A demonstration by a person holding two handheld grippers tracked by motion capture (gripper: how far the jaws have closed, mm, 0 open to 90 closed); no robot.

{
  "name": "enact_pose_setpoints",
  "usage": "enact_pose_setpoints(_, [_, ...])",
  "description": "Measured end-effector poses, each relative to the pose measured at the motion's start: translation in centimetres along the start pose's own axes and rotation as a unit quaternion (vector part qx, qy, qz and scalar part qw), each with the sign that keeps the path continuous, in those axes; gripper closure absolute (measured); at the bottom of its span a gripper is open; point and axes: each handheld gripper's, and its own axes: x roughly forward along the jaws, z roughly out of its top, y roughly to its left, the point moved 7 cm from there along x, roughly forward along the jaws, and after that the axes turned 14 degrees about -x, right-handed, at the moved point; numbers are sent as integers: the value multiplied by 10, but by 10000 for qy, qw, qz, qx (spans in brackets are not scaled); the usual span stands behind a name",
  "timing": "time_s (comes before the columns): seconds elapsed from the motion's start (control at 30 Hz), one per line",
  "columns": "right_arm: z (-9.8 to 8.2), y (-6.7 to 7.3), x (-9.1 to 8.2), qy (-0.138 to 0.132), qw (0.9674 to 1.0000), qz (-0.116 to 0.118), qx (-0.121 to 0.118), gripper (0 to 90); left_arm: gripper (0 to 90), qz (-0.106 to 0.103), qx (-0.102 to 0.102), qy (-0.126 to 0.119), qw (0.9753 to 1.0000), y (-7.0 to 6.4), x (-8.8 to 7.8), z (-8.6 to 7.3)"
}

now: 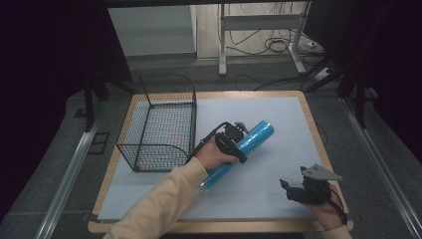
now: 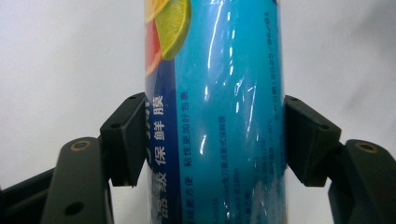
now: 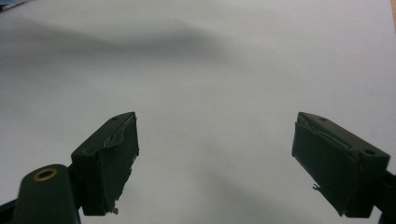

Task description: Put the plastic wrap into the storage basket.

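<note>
The left tool (image 1: 238, 135) is clamped across the middle of a blue roll (image 1: 242, 152), its two black jaws pressed flat against either side of the glossy wrapper, as the left gripper view shows close up (image 2: 212, 140). The left hand (image 1: 215, 155) wraps the tool's handle, and the forearm, in a cream sleeve (image 1: 159, 204), reaches in diagonally from the bottom edge. The roll lies slanted on the white sheet (image 1: 268, 114) near the middle of the table (image 1: 114, 164), one end pointing away to the right, just beside a black wire basket (image 1: 159, 122).

The right tool (image 1: 298, 185) hangs low over the near right corner of the sheet, jaws spread wide apart with bare white sheet between them (image 3: 215, 158).

Count: two tools, one roll, one basket, one sheet.
</note>
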Motion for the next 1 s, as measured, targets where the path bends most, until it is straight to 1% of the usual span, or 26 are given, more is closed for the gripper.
enact_pose_setpoints(0.13, [-1,0,1,18,10000,17,-17,151,318,-17,16,-73,10000,-1,-5,2])
enact_pose_setpoints(0.4, [-2,-1,1,38,10000,12,-26,151,318,17,83,-103,9999,-1,-12,7])
enact_pose_setpoints(0.5, [-2,-1,1,36,10000,8,-13,151,318,49,89,-150,9998,0,-16,10])
enact_pose_setpoints(0.67, [-2,-1,1,45,10000,21,-19,151,318,38,92,-216,9997,0,-22,15])
enact_pose_setpoints(0.77, [-1,-1,1,41,10000,17,-23,151,318,55,104,-222,9997,-2,-23,19])
enact_pose_setpoints(0.93, [-2,-1,1,56,10000,15,9,151,318,61,183,-229,9996,-6,-29,26])
enact_pose_setpoints(1.0, [-3,-2,2,71,10000,10,1,151,318,75,193,-295,9993,-8,-31,28])
